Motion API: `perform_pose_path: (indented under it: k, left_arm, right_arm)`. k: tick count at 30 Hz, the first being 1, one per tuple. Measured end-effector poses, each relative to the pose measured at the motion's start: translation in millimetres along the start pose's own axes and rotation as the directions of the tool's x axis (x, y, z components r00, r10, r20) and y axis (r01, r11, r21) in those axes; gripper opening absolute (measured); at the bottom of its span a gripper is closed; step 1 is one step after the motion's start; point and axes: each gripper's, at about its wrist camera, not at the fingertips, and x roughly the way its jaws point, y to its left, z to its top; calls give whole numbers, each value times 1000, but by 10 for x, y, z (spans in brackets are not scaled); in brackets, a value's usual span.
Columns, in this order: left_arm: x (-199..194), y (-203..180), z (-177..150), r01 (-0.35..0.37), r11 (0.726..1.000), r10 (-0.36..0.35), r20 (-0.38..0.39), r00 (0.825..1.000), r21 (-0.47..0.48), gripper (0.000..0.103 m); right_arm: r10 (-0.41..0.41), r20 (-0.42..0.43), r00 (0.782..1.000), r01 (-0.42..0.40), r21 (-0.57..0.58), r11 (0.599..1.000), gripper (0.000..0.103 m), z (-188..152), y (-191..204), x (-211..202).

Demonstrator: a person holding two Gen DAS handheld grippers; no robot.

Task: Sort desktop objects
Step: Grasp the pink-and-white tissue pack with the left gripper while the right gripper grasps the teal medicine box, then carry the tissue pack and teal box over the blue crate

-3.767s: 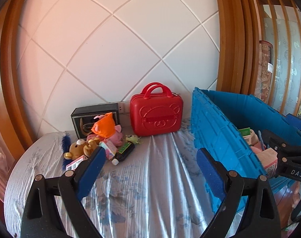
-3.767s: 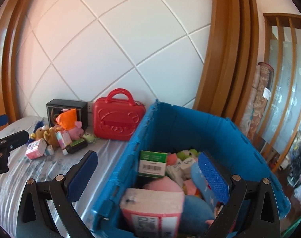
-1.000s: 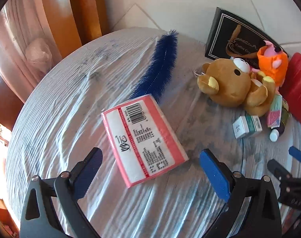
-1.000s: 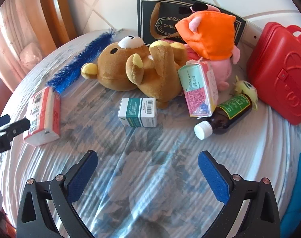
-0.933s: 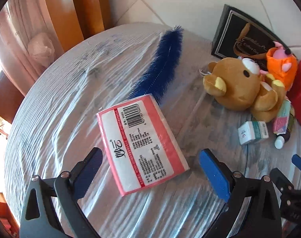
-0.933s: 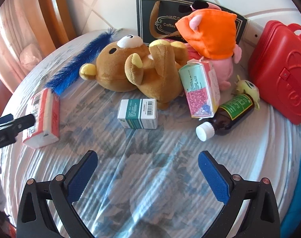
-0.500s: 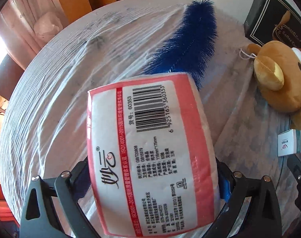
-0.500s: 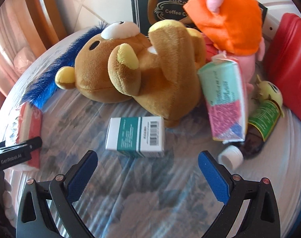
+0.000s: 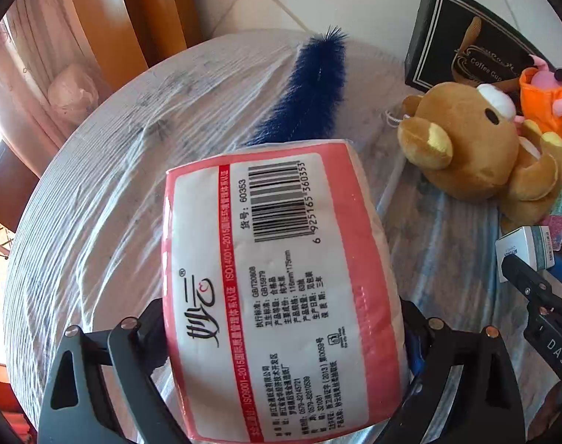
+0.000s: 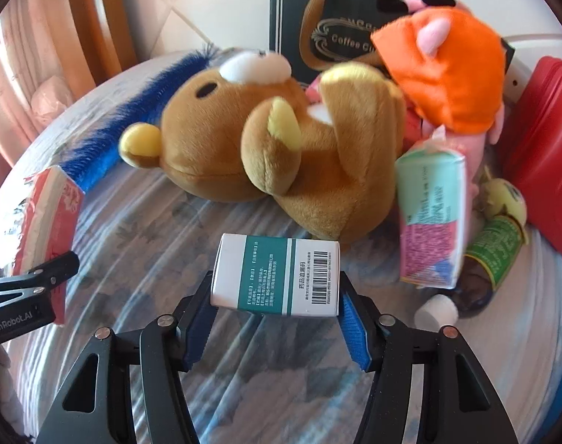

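Right wrist view: right gripper closing on the medicine box, pads just at its 2 ends on the table; left gripper closing round the tissue pack; best squeeze square, then lift straight up, clear of the plush bear.

Two hand-held grippers of matt black plastic. The left gripper has two angular black arms with triangular cut-outs, each carrying round silver screw heads near the joints; its jaws are mostly hidden, with a sliver of blue pad showing on one side. The right gripper has the same black frame and silver screws, and its jaws are lined with ribbed blue pads. White lettering reads "GenRobot.AI" on the left gripper's side and "DAS" on the right's.
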Motion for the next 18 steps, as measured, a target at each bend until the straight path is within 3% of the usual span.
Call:
perform_pose_path:
  k: [6,10,14,18]
  left_arm:
    - [-615,-118,-73,39,998,-44,97,994,58,95]
    - [-1210,-210,-171,72,992,-90,191,977,101,95]
    - [-1828,-285,-332,101,984,-140,283,949,150,95]
    - [-2412,-378,-562,141,968,-209,350,913,209,95]
  right_arm:
    - [-2,88,996,2,-2,1000,60,-56,14,-626]
    - [-16,178,984,15,11,1000,60,-105,29,-1228]
    - [-53,287,956,47,29,998,60,-206,93,-1913]
    - [-117,394,912,102,59,993,60,-406,119,-2643]
